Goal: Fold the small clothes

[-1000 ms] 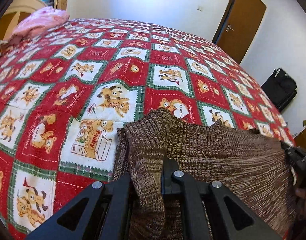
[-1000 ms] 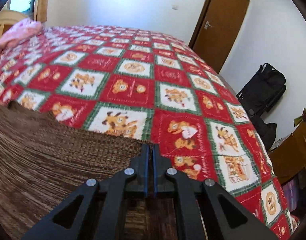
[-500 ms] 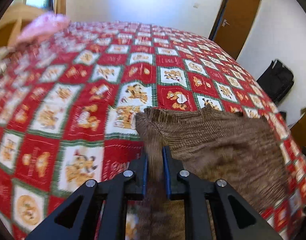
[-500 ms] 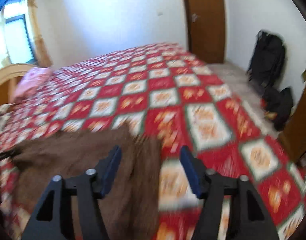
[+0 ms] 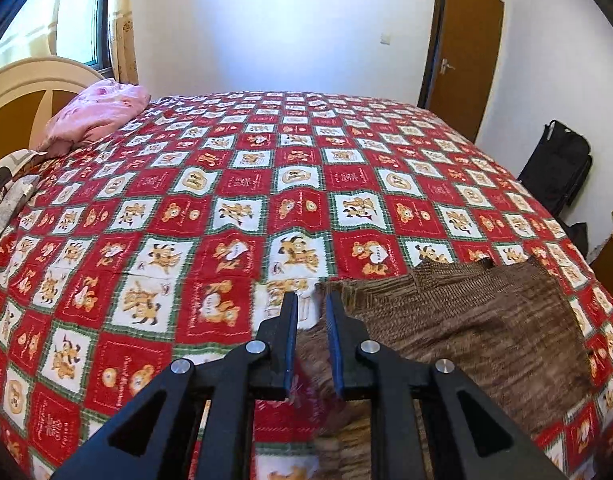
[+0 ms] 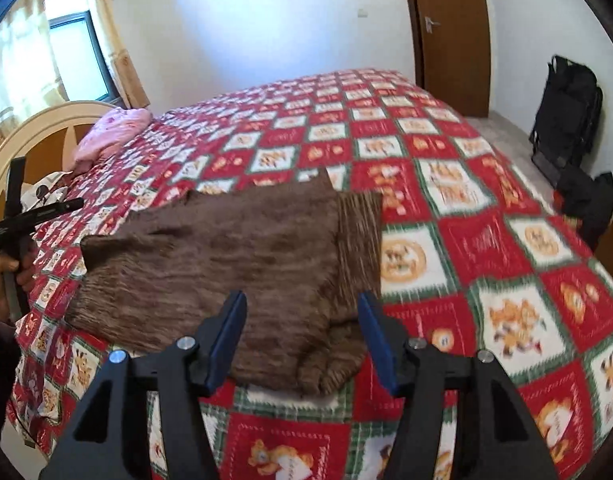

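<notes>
A bed [image 5: 234, 184] fills both views, covered by a red, white and green quilt [image 6: 486, 248] of bear squares. At its far left stands a cream headboard [image 5: 30, 80] with a pink pillow [image 5: 94, 114] against it, and a window [image 5: 76, 8] with a curtain [image 6: 110, 40] above. A brown door [image 5: 464, 56] is in the far right wall, and a black bag [image 6: 566, 108] stands on the floor beside the bed, right.

A brown knit garment [image 6: 226, 264] lies folded flat on the quilt at the near edge of the bed. In the left wrist view it sits near right, its ribbed edge toward the far side.

The right gripper [image 6: 302, 324] hangs above the garment's near edge. Its jaws have just been opening and stand wide apart, released; the cloth lies below them and neither blue pad touches it.

The left gripper [image 5: 310, 324] is above the garment's near left corner. Its jaws have just been opening a little and leave a narrow gap, so it too has let go; the cloth seen in the gap is blurred and the pads do not press on it. In the right wrist view this gripper shows at the far left edge, held in a hand [image 6: 4, 276].
</notes>
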The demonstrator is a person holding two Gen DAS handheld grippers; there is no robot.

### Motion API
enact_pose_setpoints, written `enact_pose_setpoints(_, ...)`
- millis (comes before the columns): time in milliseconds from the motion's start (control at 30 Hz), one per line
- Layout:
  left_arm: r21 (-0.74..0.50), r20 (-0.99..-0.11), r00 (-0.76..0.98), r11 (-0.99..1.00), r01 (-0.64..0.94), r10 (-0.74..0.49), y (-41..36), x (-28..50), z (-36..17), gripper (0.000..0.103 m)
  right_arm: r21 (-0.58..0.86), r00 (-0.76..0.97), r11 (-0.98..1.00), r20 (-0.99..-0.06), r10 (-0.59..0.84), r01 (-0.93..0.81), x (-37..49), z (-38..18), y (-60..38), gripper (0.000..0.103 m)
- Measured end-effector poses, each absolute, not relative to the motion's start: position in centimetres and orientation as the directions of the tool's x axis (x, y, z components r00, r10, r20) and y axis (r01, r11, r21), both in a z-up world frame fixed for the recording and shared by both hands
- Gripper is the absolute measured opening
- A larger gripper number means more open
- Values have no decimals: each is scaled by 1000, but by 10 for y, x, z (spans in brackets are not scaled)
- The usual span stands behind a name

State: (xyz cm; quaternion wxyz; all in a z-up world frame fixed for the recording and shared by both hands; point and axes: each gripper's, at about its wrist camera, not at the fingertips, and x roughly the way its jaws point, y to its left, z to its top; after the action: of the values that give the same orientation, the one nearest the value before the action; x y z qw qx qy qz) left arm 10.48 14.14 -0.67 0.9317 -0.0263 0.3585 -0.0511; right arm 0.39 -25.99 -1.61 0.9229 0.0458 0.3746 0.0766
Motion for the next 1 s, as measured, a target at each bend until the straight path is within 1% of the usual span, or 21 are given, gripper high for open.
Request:
enact_pose_setpoints(133,-147,-668,704,970,194,-242,152,91,-16,15,185,706,974,-673,220,-127,21,-15,-250,61)
enact_pose_setpoints(200,-227,-675,661,945,235,-327,154,97,-26,15,196,698,968,-671,248,-156,28,-18,-240,59)
enact_pose_setpoints(233,-256,-679,645,937,239,-350,154,101,-30,15,172,698,971,-675,240,-168,33,-20,-231,57)
enact_pose_setpoints(300,-337,-686,606,914,225,-402,156,116,-44,15,116,704,980,-682,198,-163,41,-24,-218,57)
enact_pose_setpoints(333,-366,-699,586,909,197,-409,157,122,-52,15,112,701,981,-687,193,-161,43,-26,-215,57)
enact_pose_setpoints(400,-425,-722,546,895,135,-425,160,133,-72,15,150,685,975,-693,224,-167,50,-30,-209,57)
enact_pose_setpoints(467,-488,-707,530,866,112,-467,163,134,-82,15,159,683,972,-692,234,-172,49,-31,-207,57)
enact_pose_setpoints(567,-637,-646,475,765,97,-597,165,138,-98,15,148,672,973,-704,229,-177,48,-37,-205,57)
enact_pose_setpoints(600,-651,-645,457,754,92,-613,162,140,-102,15,146,666,974,-710,226,-175,49,-40,-206,57)
enact_pose_setpoints(700,-614,-676,453,784,90,-581,153,144,-105,15,162,651,975,-725,223,-153,52,-47,-213,57)
enact_pose_setpoints(733,-616,-675,455,783,87,-581,153,146,-106,15,177,647,974,-727,228,-144,52,-48,-216,57)
enact_pose_setpoints(900,-628,-631,542,775,62,-555,160,146,-105,14,209,651,970,-720,240,-127,49,-47,-223,57)
enact_pose_setpoints(1000,-627,-587,613,776,70,-529,164,139,-98,0,203,652,971,-721,233,-123,47,-47,-225,57)
